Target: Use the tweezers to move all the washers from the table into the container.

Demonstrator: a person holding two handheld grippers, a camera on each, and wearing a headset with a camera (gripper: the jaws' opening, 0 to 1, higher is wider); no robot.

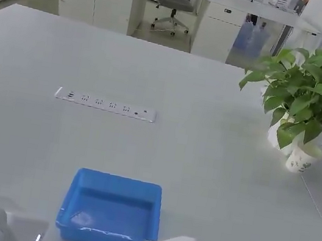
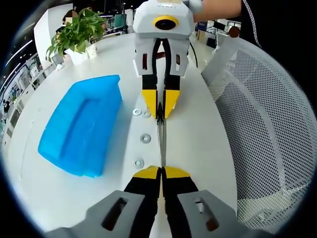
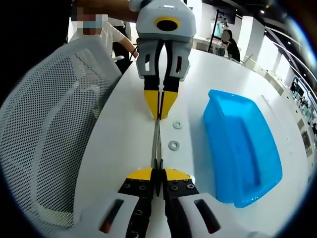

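Note:
Thin metal tweezers lie in a straight line between my two grippers, which face each other low over the white table. My left gripper is shut on one end and my right gripper is shut on the other end of the tweezers. Several washers lie flat on the table between the tweezers and the blue container. Two of the washers lie beside the container in the right gripper view. The container looks empty in the head view.
A white power strip lies mid-table and a potted plant stands at the far right. A white mesh chair sits just off the table's near edge, behind the grippers. Desks and an office chair stand beyond the table.

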